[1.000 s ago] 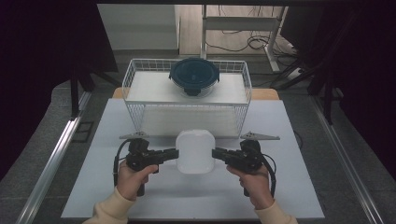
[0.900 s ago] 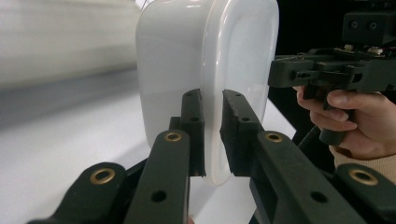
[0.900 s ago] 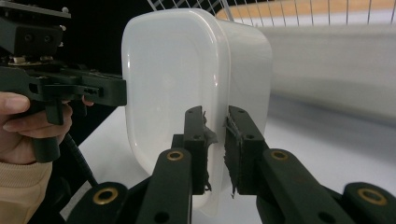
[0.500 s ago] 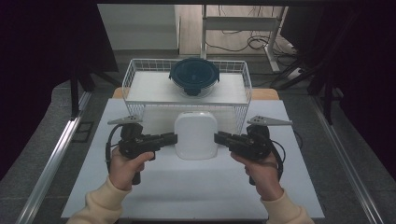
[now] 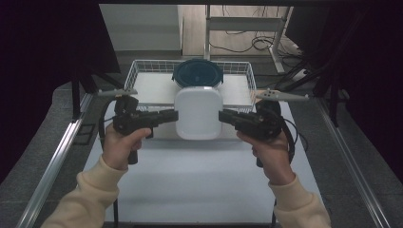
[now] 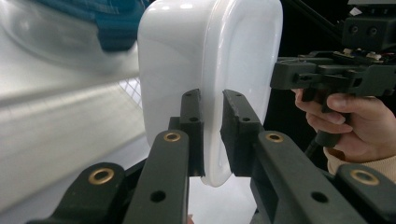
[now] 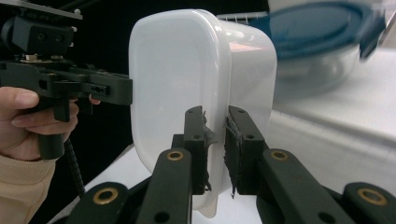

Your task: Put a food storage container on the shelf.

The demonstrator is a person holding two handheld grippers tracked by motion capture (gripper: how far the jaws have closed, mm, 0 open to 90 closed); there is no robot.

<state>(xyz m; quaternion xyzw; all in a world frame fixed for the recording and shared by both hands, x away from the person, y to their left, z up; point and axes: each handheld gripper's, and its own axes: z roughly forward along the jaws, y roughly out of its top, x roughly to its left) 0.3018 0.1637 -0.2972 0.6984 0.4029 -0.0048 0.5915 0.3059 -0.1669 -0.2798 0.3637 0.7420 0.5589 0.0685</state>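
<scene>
**High view: white container held between both grippers**

You hold a white plastic container point(image 5: 198, 112) in the air between your two grippers, in front of the wire basket point(image 5: 240, 71). It is rectangular with rounded corners, glossy, with a protruding rim. Your left gripper point(image 5: 173, 115) pinches that rim at the container's 9 o'clock edge, your right gripper point(image 5: 223, 115) at 3 o'clock, jaws narrow on it. A dark blue lidded bowl point(image 5: 197, 72) sits in the basket at 12 o'clock.

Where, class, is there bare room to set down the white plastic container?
Free: the white table between the forearms, and the wire basket floor left and right of the blue-lidded round bowl. Crowded: the basket's middle, where that bowl sits behind the white plastic container.
</scene>
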